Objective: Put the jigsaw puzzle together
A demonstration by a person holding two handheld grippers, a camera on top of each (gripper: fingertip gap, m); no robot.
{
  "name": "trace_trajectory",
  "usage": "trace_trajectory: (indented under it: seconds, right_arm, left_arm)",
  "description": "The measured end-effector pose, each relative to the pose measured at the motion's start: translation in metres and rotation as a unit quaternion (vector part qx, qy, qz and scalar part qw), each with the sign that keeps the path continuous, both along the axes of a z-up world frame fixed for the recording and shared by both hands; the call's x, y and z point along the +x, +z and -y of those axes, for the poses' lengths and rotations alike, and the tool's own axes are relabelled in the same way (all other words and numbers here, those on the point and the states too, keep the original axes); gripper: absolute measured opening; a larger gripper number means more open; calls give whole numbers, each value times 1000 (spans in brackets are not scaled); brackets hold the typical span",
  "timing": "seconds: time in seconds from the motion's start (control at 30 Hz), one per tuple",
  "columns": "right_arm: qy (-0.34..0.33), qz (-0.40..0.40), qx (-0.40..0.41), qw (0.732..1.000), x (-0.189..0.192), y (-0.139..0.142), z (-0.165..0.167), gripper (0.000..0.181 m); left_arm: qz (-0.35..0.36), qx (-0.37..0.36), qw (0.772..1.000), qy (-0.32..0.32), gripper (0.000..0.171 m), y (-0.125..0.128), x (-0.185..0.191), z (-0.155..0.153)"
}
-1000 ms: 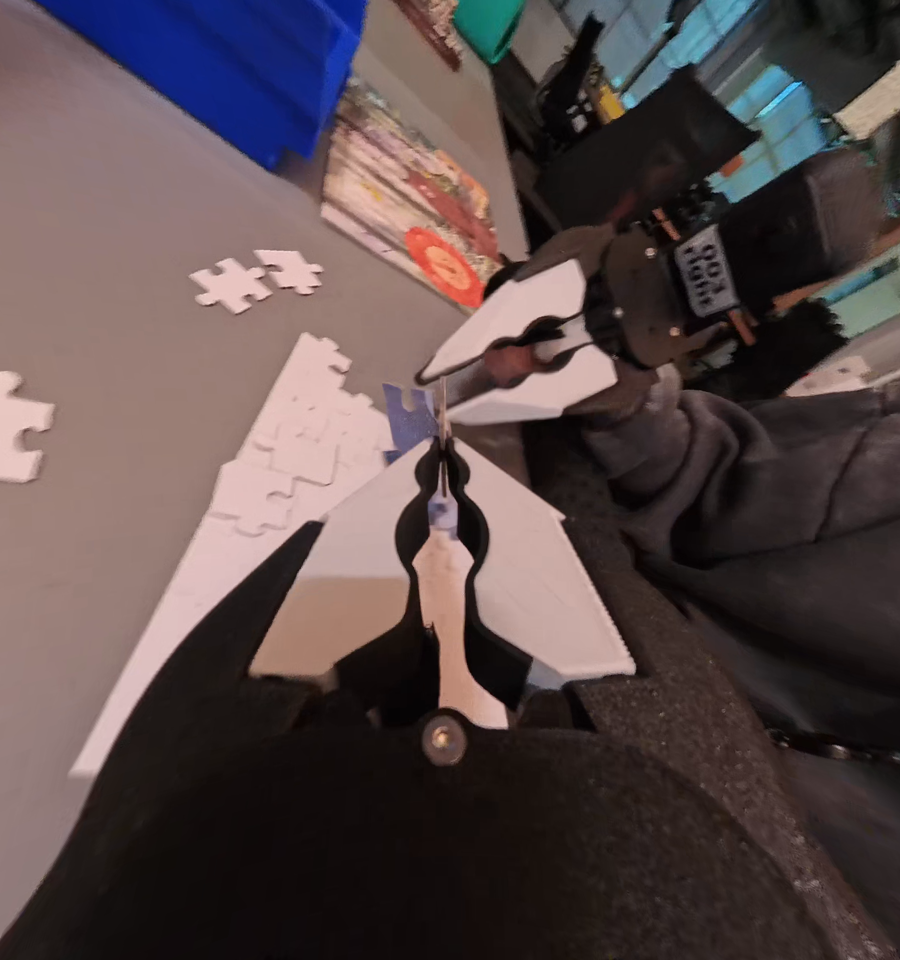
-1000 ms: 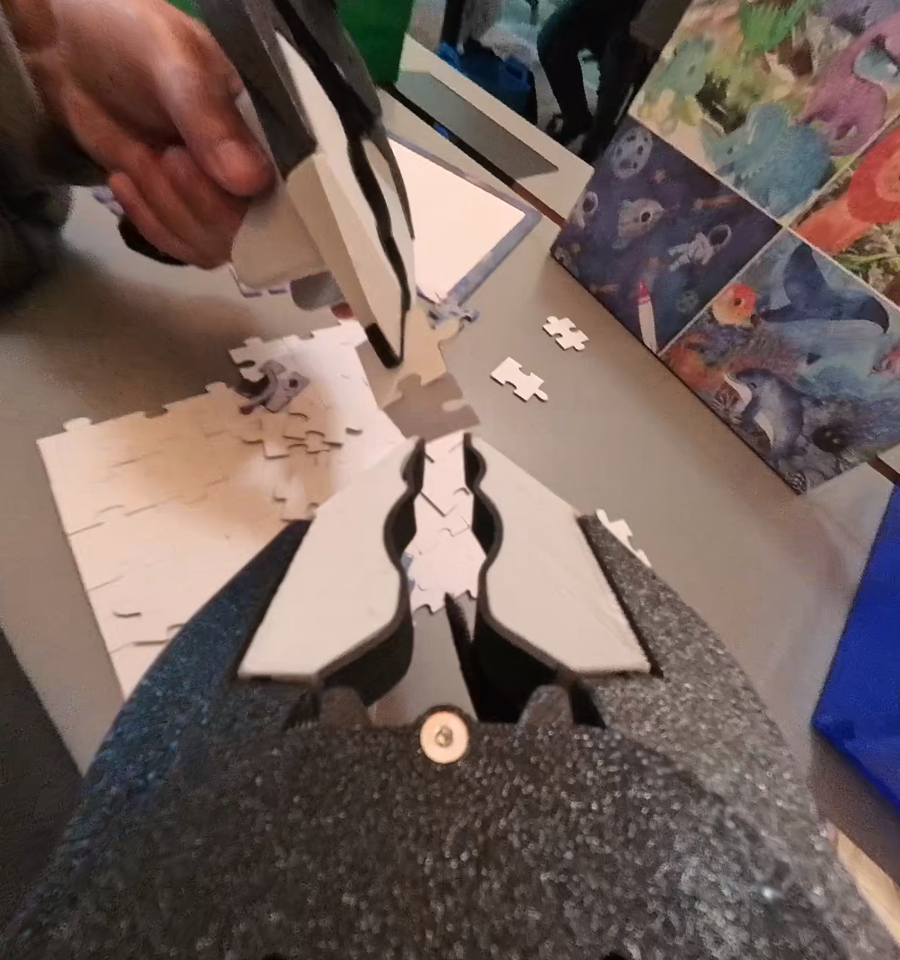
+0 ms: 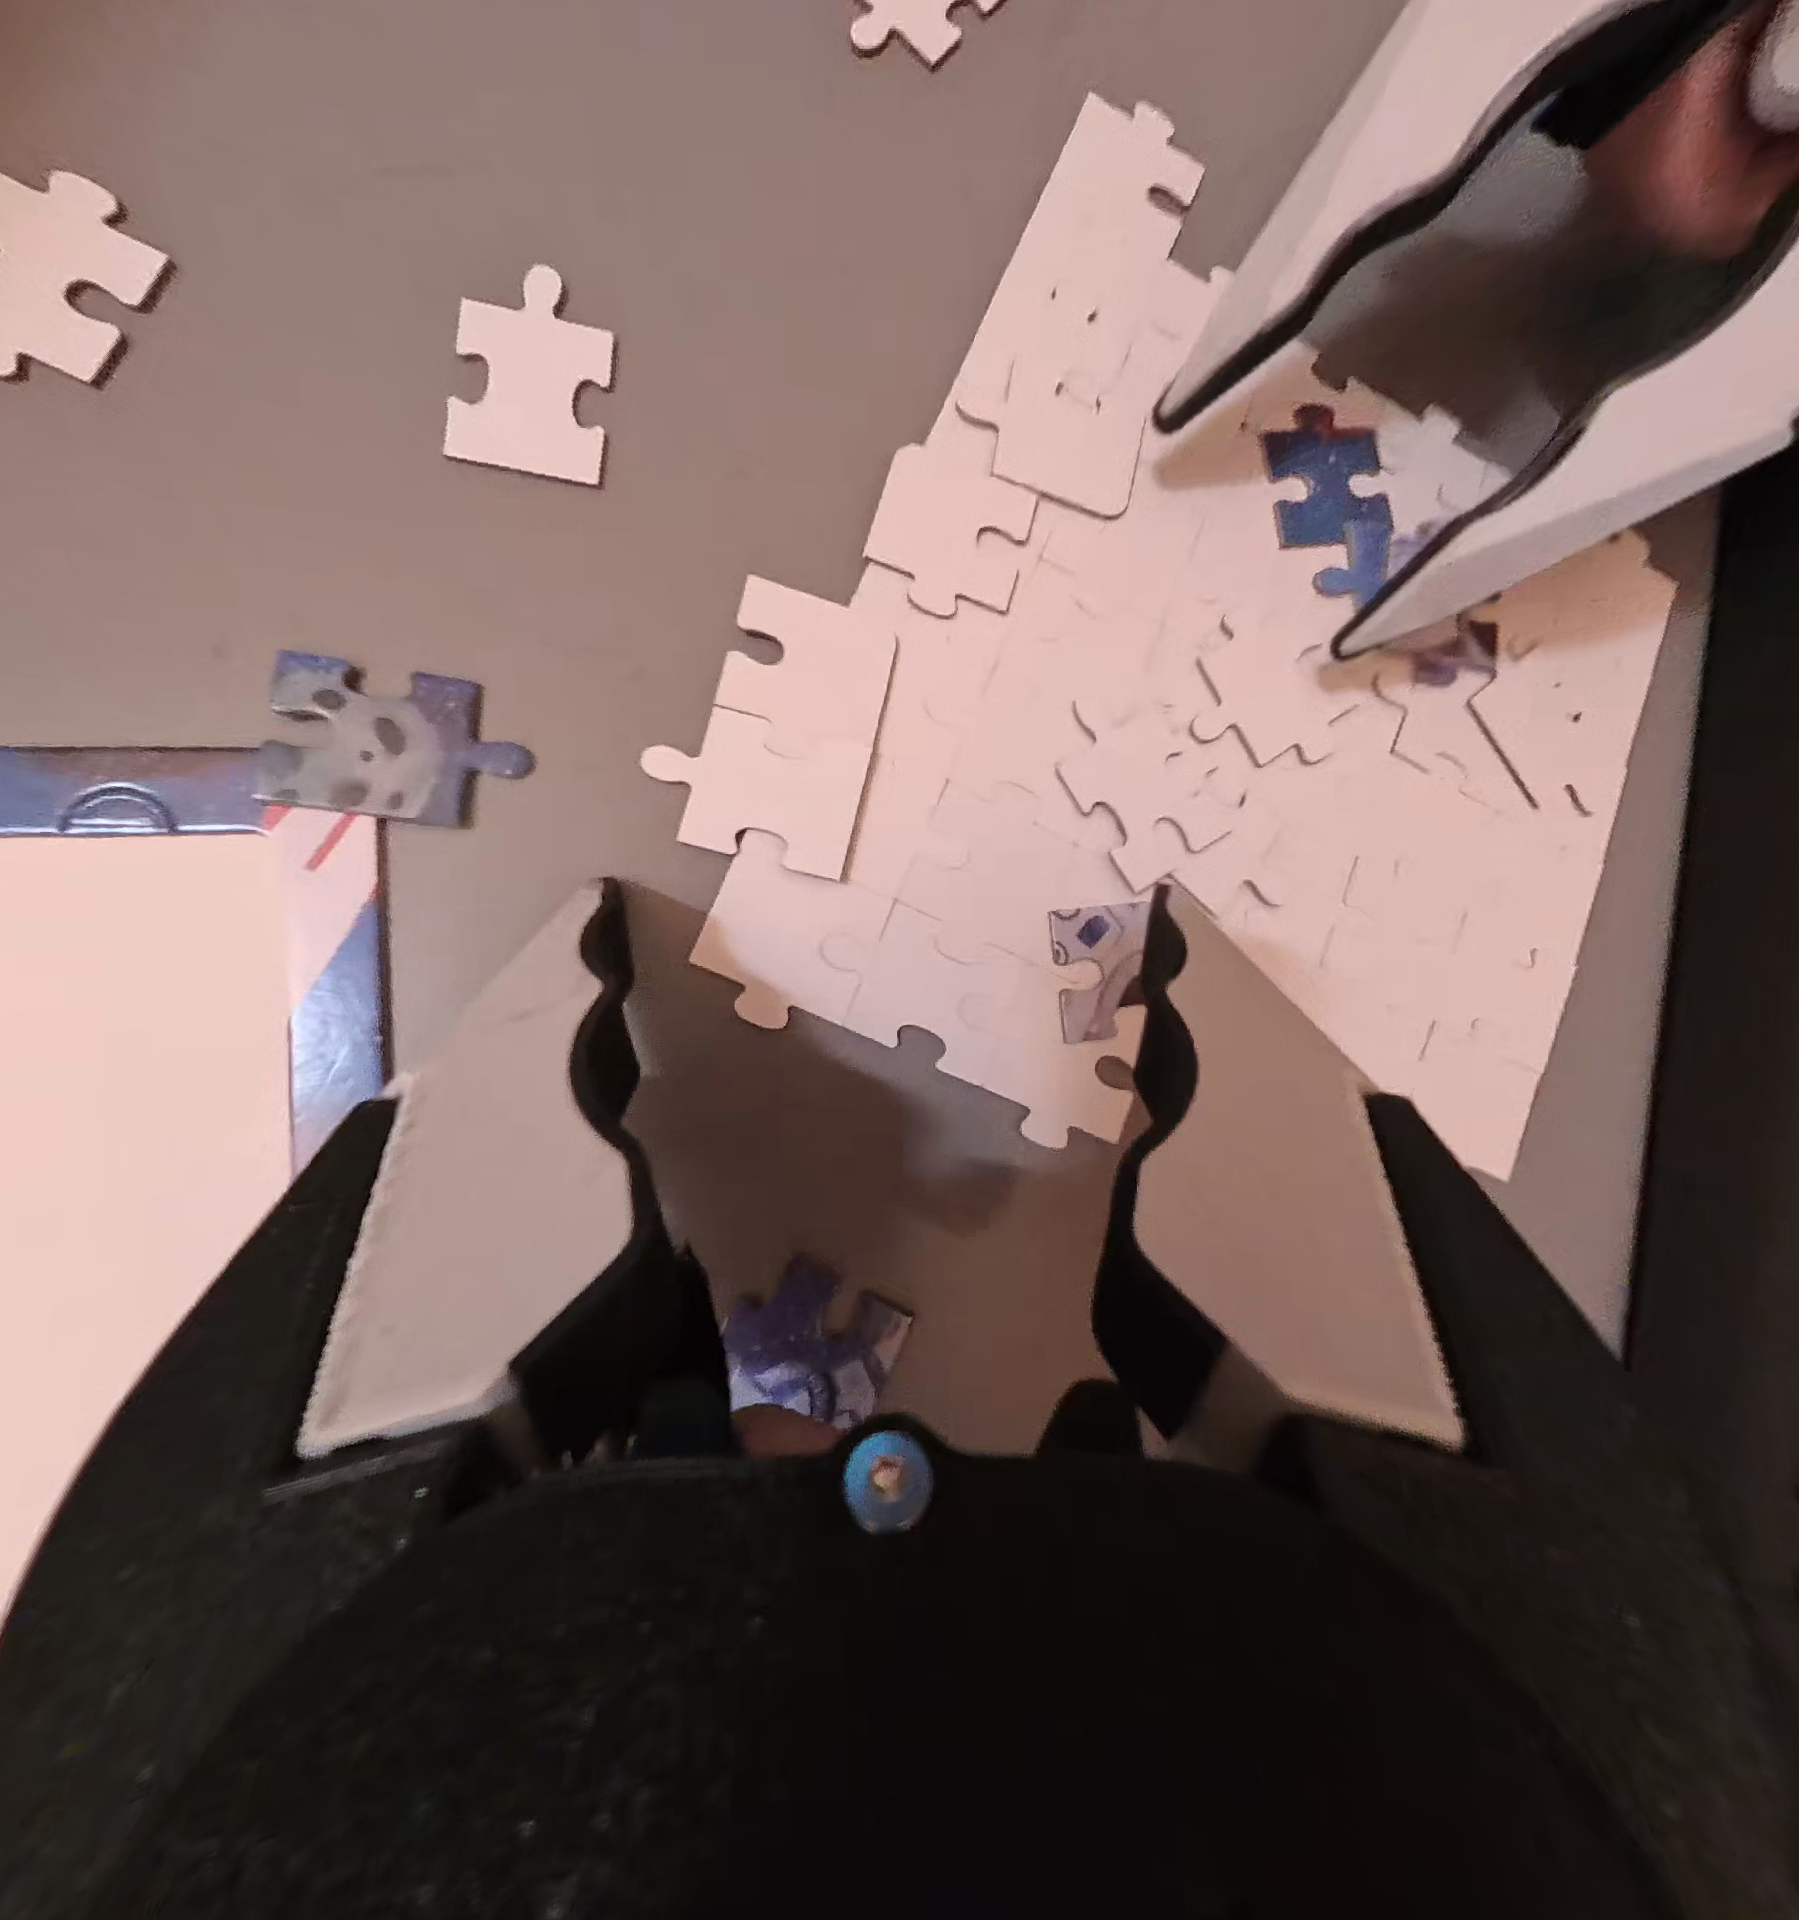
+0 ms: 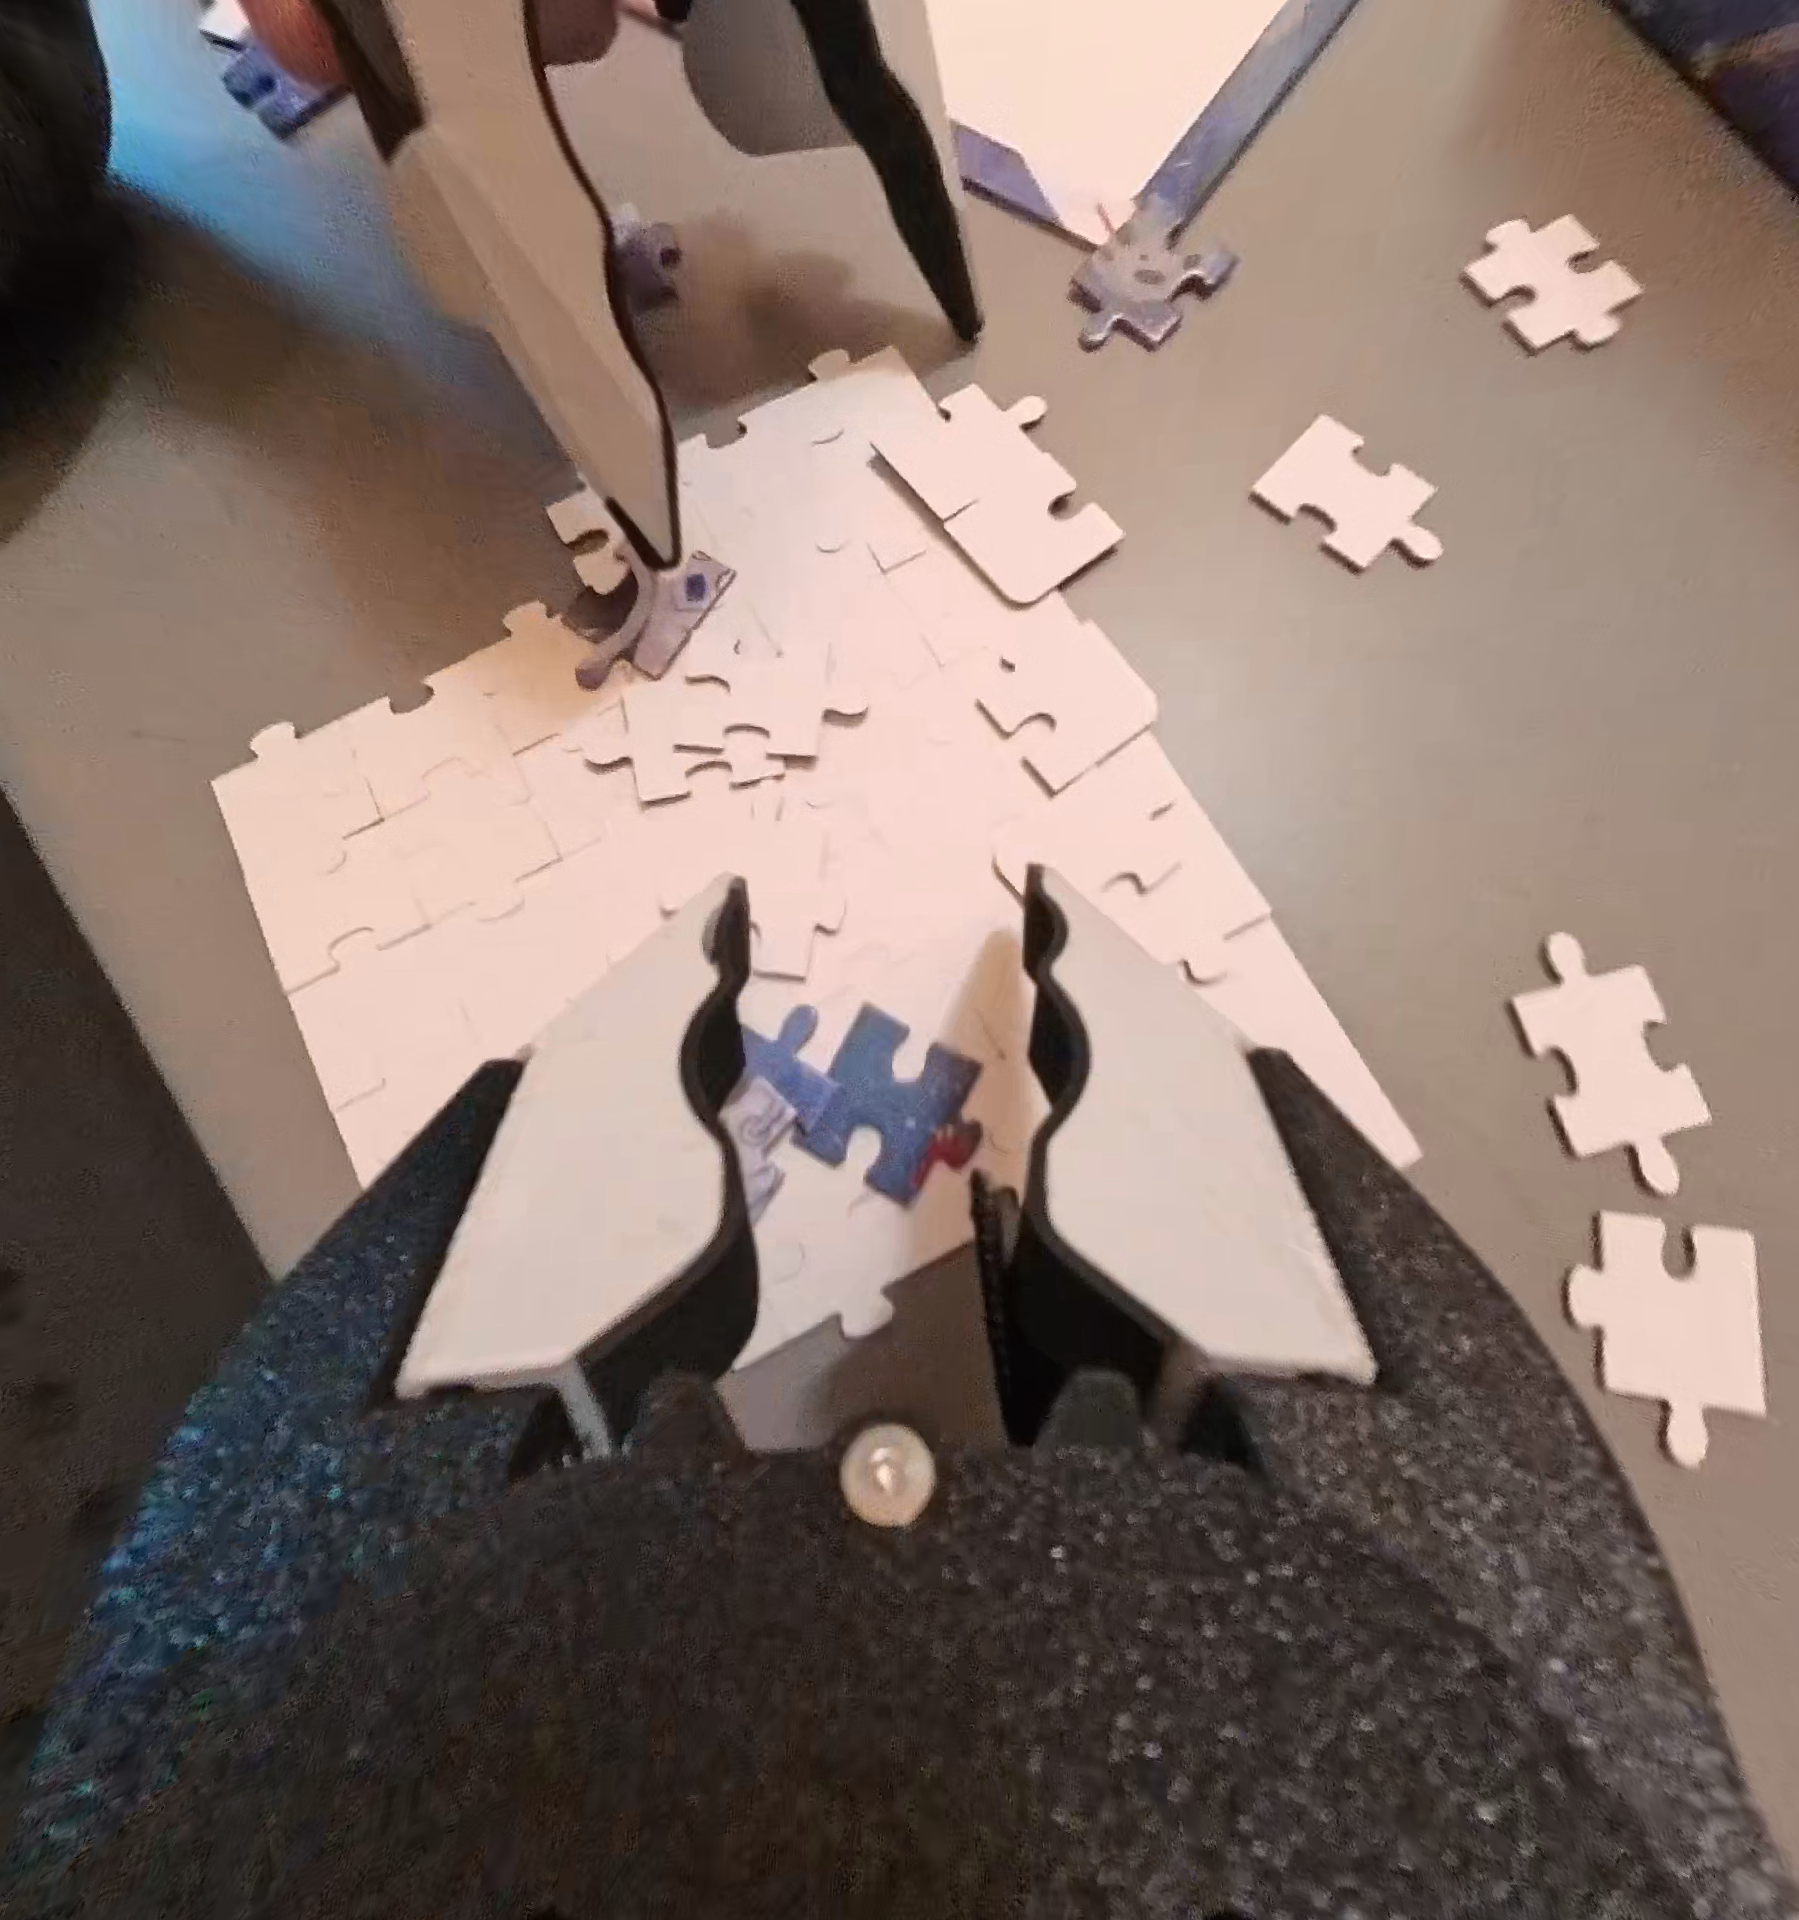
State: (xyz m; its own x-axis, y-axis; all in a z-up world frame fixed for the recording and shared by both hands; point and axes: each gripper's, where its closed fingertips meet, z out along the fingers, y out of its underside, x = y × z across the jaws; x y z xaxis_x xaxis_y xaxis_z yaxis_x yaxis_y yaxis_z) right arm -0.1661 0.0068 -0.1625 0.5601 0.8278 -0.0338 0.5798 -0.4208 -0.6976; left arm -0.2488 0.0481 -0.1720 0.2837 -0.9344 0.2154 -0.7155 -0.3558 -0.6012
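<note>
On the white puzzle sheet (image 4: 479, 935), a thin, light blue piece (image 4: 879, 1107) is seen between the wide-open right gripper (image 4: 884, 904), best pinched by its edges.

grey table (image 3: 251, 520), dark foam strip (image 3: 1747, 935) alongside

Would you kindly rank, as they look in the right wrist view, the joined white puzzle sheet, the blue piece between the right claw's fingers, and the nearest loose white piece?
1. Joined white puzzle sheet, by far the largest.
2. and 3. Nearest loose white piece and blue piece: too alike to rank.
</note>
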Motion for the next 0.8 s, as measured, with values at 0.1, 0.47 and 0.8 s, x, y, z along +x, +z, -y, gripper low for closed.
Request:
trace_trajectory:
  seconds: [0.1,0.47,0.8]
  right_arm:
    - [28,-18,-17,999,-22,6,-18,52]
    - [127,-17,-46,991,-50,-14,-73,44]
    - [144,40,76,986,-47,-10,-80,33]
  left_arm:
    - [-8,24,1000,-2,90,-2,-2,-4]
    - [-7,79,997,5,54,-5,12,-22]
    - [7,84,996,21,33,-2,13,-33]
